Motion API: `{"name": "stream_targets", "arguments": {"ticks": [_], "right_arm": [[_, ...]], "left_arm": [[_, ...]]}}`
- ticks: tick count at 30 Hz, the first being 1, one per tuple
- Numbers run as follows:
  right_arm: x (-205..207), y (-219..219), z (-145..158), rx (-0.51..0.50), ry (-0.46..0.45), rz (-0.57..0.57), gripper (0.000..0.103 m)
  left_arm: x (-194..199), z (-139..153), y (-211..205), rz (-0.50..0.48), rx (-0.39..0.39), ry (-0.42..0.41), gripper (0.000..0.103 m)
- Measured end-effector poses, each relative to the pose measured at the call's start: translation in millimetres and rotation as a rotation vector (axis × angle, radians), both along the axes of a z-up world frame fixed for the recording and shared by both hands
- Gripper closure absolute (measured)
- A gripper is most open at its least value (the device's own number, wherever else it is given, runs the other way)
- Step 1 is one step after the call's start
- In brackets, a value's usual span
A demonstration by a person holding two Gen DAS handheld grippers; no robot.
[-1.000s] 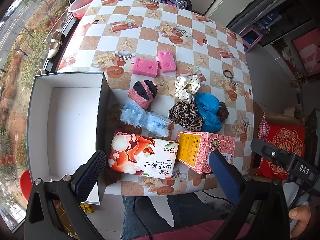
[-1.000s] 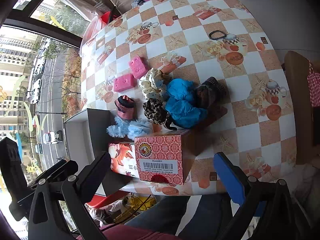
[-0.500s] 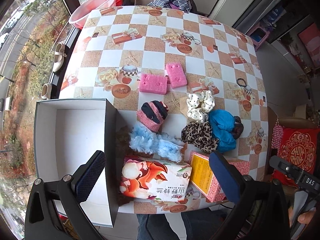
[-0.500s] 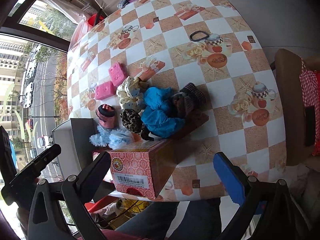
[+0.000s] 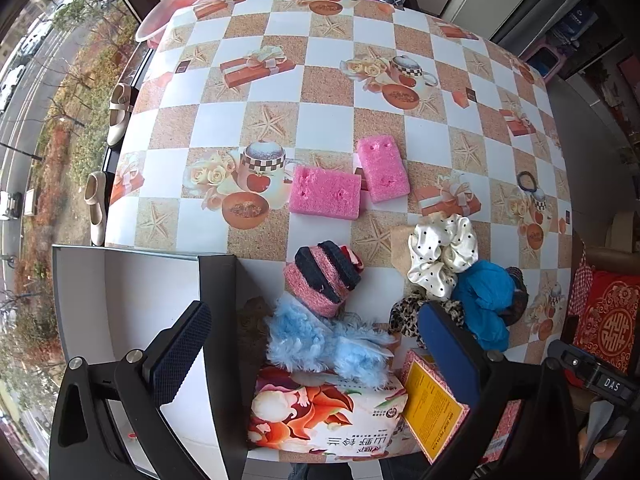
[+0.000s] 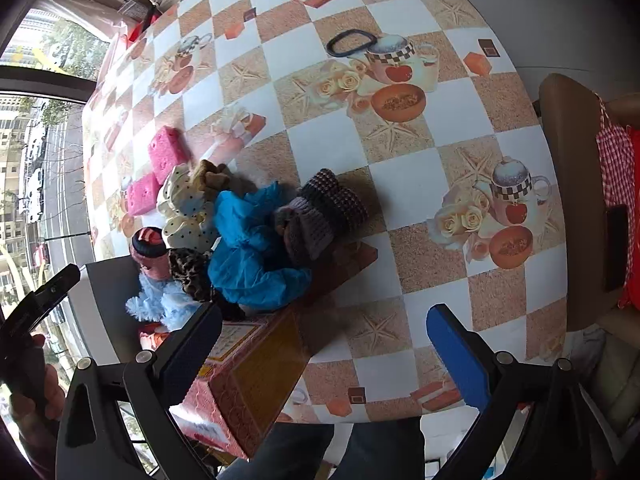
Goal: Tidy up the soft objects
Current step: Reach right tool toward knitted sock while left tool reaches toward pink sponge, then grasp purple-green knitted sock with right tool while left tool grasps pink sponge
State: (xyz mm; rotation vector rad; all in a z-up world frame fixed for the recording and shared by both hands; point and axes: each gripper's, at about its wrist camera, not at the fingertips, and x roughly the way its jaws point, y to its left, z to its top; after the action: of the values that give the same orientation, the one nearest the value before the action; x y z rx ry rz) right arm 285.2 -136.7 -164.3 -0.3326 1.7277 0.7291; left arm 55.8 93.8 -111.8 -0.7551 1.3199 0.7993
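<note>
Soft things lie on the checkered table [image 5: 328, 80]: two pink sponges [image 5: 325, 193], a pink and navy sock roll [image 5: 322, 276], a fluffy light blue piece [image 5: 316, 340], a white dotted scrunchie [image 5: 442, 254], a leopard scrunchie [image 5: 404, 316], a blue cloth [image 5: 486, 300] and a knitted brown piece [image 6: 320, 212]. An open white box [image 5: 132, 280] stands at the left. My left gripper [image 5: 316, 356] is open and empty above the fluffy piece. My right gripper [image 6: 324, 344] is open and empty above the near table edge.
A floral tissue pack [image 5: 324, 412] and a red patterned carton [image 5: 436, 404] lie at the near edge. A black hair tie [image 6: 350, 42] lies farther back. A pink basin [image 5: 188, 4] sits at the far left corner. A chair with a red cushion [image 5: 608, 320] stands on the right.
Both grippers have moved forward over the table and lower, toward the pile. The right one has also swung right. Nothing on the table has moved.
</note>
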Motion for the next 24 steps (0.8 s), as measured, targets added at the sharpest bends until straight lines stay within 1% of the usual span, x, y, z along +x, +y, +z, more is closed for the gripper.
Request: {"name": "stream_targets", "arguments": {"ticks": [5, 9, 11, 13, 16, 18, 20, 21, 23, 24], "right_arm": [[13.4, 7.1, -24.6, -0.025, 0.008, -0.032, 0.000], [32.5, 12.6, -37.0, -0.002, 0.013, -0.132, 0.000], [40.3, 19.6, -45.7, 0.004, 0.019, -0.159, 0.000], [42.2, 29.0, -58.6, -0.015, 0.030, -0.155, 0.000], [38.3, 34.6, -81.0, -0.060, 0.071, -0.122, 0.000], [34.7, 26.5, -90.4, -0.088, 0.091, -0.107, 0.000], [37.6, 9.4, -92.6, -0.100, 0.098, -0.122, 0.000], [41.4, -0.6, -91.1, -0.123, 0.073, -0.124, 0.000], [52.3, -19.9, -84.9, -0.184, -0.020, -0.114, 0.000], [58.6, -29.7, -82.2, -0.208, -0.050, -0.124, 0.000]], "left_arm": [[8.0, -12.3, 5.6, 0.010, -0.012, 0.007, 0.000], [13.4, -19.9, 5.7, 0.011, -0.019, 0.026, 0.000], [16.7, -25.0, 4.4, 0.009, -0.027, 0.043, 0.000], [19.5, -29.6, 4.0, 0.006, -0.028, 0.056, 0.000], [24.3, -35.9, 5.3, -0.006, -0.015, 0.075, 0.000], [26.4, -39.7, 7.4, -0.016, -0.004, 0.086, 0.000], [28.3, -43.4, 11.4, -0.026, 0.001, 0.092, 0.000], [29.4, -45.2, 14.3, -0.028, 0.002, 0.093, 0.000], [30.5, -49.0, 19.5, -0.033, 0.004, 0.097, 0.000], [31.7, -50.7, 22.8, -0.036, 0.007, 0.097, 0.000]]}}
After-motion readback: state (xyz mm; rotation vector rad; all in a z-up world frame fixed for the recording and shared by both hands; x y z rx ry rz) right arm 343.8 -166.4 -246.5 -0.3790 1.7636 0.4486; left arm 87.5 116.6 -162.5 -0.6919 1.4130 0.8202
